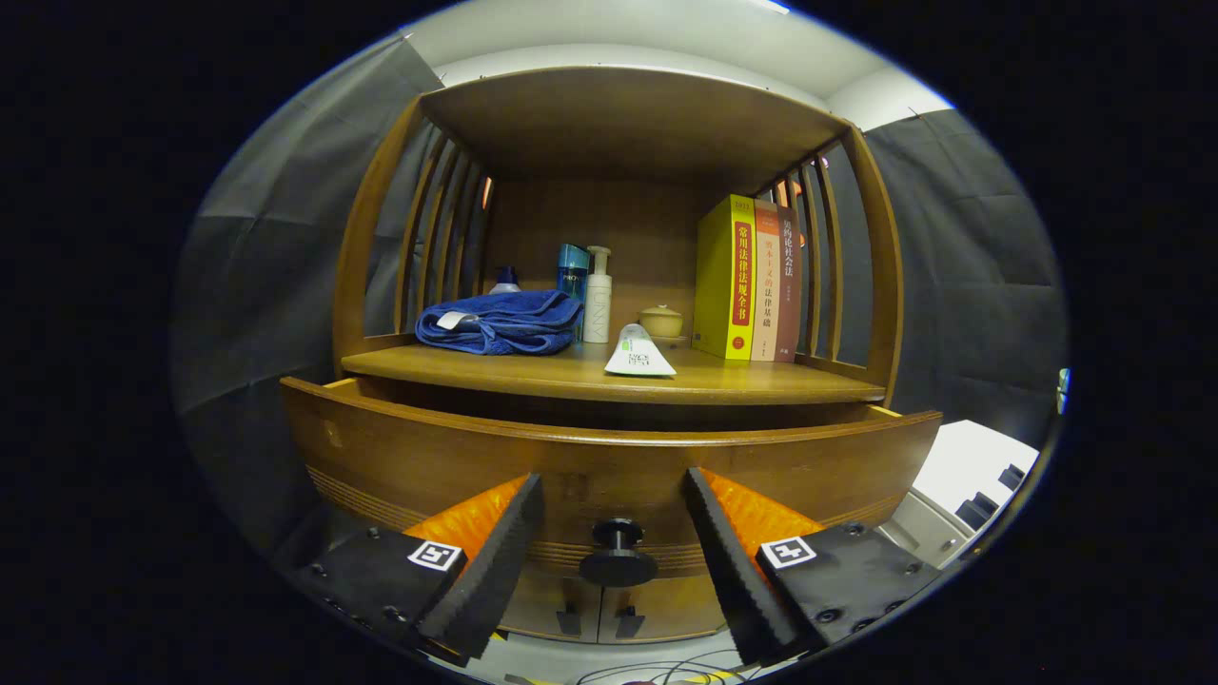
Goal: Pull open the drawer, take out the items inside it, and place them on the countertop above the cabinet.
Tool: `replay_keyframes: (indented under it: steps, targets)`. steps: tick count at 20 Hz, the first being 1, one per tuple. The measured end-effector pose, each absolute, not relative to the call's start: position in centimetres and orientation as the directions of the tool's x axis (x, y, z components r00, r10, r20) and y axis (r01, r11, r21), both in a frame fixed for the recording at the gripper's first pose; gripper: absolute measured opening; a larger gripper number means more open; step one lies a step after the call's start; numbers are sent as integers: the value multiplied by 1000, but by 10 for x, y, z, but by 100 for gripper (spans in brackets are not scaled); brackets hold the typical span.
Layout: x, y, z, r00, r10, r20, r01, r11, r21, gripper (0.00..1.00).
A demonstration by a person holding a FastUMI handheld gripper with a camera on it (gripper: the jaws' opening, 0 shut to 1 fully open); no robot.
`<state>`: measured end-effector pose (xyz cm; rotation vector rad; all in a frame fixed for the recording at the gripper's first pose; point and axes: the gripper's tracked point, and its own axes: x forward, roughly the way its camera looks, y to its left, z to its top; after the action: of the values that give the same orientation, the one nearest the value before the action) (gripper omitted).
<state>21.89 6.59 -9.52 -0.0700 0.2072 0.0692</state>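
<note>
The wooden cabinet's drawer stands pulled out toward me, with a dark gap between its front panel and the countertop above. The panel hides what lies inside. A round dark knob sits at the middle of the drawer front. My gripper is open, its fingers wide apart on either side of the knob, neither one touching it. On the countertop lie a white tube near the front edge and a folded blue towel to its left.
Behind the towel stand a blue bottle and a white pump bottle. A small lidded jar and three upright books fill the right side. Slatted side rails and a top shelf enclose the countertop. Two small cabinet doors lie below the drawer.
</note>
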Motion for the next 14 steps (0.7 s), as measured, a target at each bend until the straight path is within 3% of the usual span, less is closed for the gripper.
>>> replay_keyframes:
  steps: [6, 14]
  targets:
    - [263, 69, -98, 981, 64, -185, -70, 997, -29, 98]
    - [267, 64, -90, 983, 44, -178, -49, 998, -29, 98]
